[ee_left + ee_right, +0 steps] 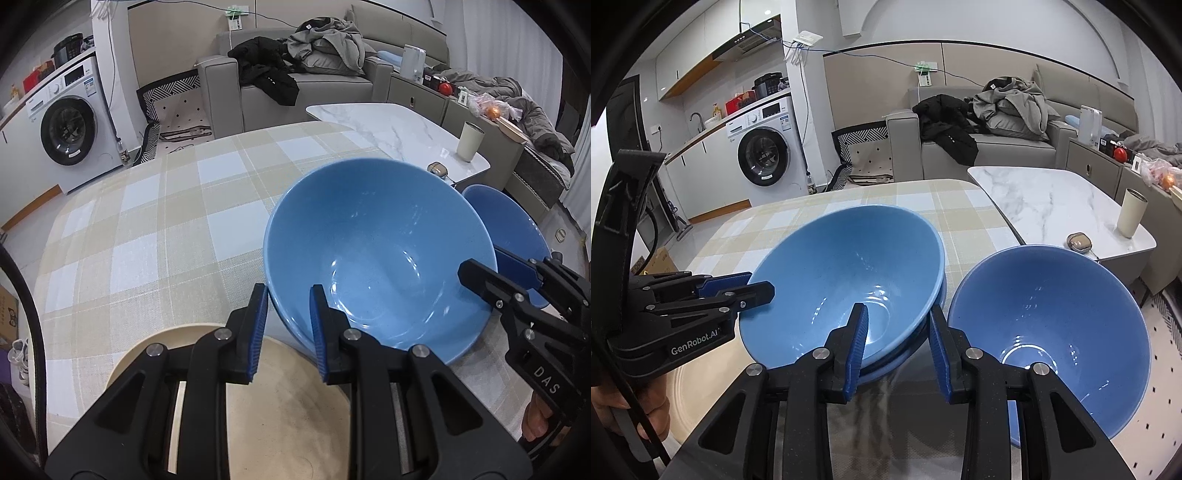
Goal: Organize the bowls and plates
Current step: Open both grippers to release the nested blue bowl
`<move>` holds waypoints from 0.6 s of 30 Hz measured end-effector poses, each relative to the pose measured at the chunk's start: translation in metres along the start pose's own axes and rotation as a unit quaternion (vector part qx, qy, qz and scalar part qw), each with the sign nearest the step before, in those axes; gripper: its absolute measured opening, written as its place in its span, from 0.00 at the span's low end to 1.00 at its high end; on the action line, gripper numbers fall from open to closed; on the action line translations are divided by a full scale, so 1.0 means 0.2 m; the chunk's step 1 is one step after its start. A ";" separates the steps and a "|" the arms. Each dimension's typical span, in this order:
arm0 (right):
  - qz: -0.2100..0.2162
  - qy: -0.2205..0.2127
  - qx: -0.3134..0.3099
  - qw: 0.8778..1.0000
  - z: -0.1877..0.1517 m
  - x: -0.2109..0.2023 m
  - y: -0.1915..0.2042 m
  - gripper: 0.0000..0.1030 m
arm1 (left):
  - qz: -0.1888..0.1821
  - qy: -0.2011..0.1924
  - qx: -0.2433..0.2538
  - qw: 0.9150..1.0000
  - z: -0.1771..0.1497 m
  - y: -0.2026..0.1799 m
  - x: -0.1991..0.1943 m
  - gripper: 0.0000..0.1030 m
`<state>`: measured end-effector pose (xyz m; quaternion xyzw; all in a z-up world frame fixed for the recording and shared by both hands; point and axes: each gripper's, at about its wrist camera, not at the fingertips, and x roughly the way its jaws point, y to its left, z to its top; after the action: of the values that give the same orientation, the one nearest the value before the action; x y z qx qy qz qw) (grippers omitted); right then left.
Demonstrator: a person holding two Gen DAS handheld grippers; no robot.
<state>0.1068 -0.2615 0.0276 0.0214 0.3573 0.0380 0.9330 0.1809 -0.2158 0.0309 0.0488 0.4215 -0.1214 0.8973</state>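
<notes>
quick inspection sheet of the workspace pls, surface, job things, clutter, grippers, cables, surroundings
surface: checked tablecloth on the table.
job's things: large blue bowl, tilted, over another blue dish; smaller blue bowl beside it; cream plate nearest the camera.
clutter: nothing seen on the cloth.
grippers: left hand-held gripper shut on the large bowl's rim; right hand-held gripper shut on its opposite rim.
cables: wires hang on the wall.
surroundings: washing machine, sofa with clothes, marble table with a cup.
</notes>
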 end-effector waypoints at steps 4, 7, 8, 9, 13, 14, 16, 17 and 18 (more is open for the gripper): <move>0.001 0.001 -0.002 1.000 0.00 0.00 0.00 0.34 | 0.001 0.005 -0.003 1.000 -0.02 0.00 0.01 0.19; 0.004 0.002 0.001 1.000 0.00 0.00 -0.01 0.35 | -0.008 0.016 -0.009 1.000 -0.02 0.00 0.01 0.28; 0.007 0.001 0.006 1.000 0.00 -0.01 -0.02 0.37 | -0.011 0.020 -0.011 1.000 -0.02 0.01 0.00 0.32; 0.011 -0.002 0.011 1.000 0.00 -0.01 -0.03 0.42 | -0.015 0.018 -0.015 1.000 -0.02 0.01 0.00 0.41; 0.027 -0.022 0.030 0.999 0.02 -0.07 -0.06 0.61 | -0.020 0.002 -0.022 1.000 -0.03 0.02 -0.06 0.71; 0.032 -0.025 0.032 0.999 0.02 -0.09 -0.07 0.66 | -0.022 -0.001 -0.024 0.999 -0.03 0.01 -0.08 0.75; 0.050 -0.030 0.035 0.998 0.03 -0.12 -0.09 0.88 | -0.035 -0.009 -0.029 0.999 -0.03 0.00 -0.12 0.80; 0.052 -0.032 0.035 0.998 0.04 -0.13 -0.11 0.89 | -0.043 -0.015 -0.034 0.998 -0.03 -0.01 -0.13 0.82; 0.050 -0.034 0.035 0.998 0.05 -0.15 -0.12 0.89 | -0.047 -0.017 -0.038 0.998 -0.03 -0.02 -0.14 0.89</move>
<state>0.0925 -0.2871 0.0524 0.0736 0.3249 0.0711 0.9402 0.1576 -0.2125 0.0489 -0.0074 0.4126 -0.1479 0.8988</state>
